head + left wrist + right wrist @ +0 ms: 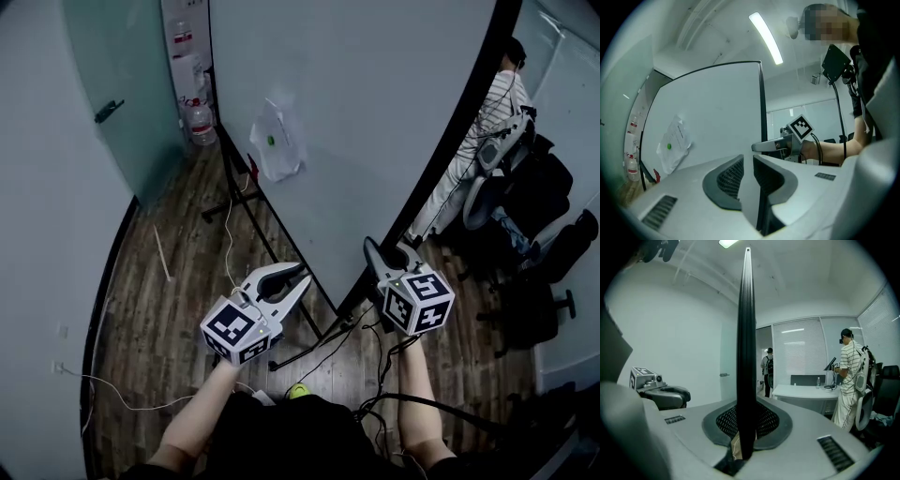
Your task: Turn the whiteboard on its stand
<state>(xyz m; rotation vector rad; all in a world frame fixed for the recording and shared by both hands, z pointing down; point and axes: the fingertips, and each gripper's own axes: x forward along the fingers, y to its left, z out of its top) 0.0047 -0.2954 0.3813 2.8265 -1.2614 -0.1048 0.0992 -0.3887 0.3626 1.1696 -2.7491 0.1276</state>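
Whiteboard (375,112) edge clamped in right hand-held gripper (389,253), left hand-held gripper (302,274) released, empty, just beside board face

My left gripper (302,275) and right gripper (389,249) are pale grey shells with dark, mesh-textured pads (731,177). Each carries a white cube (239,330) printed with black square markers. Black cables (382,354) run from the right one. My top (281,436) is black.

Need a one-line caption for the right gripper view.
Right hand-held gripper clamps the whiteboard by its black edge.
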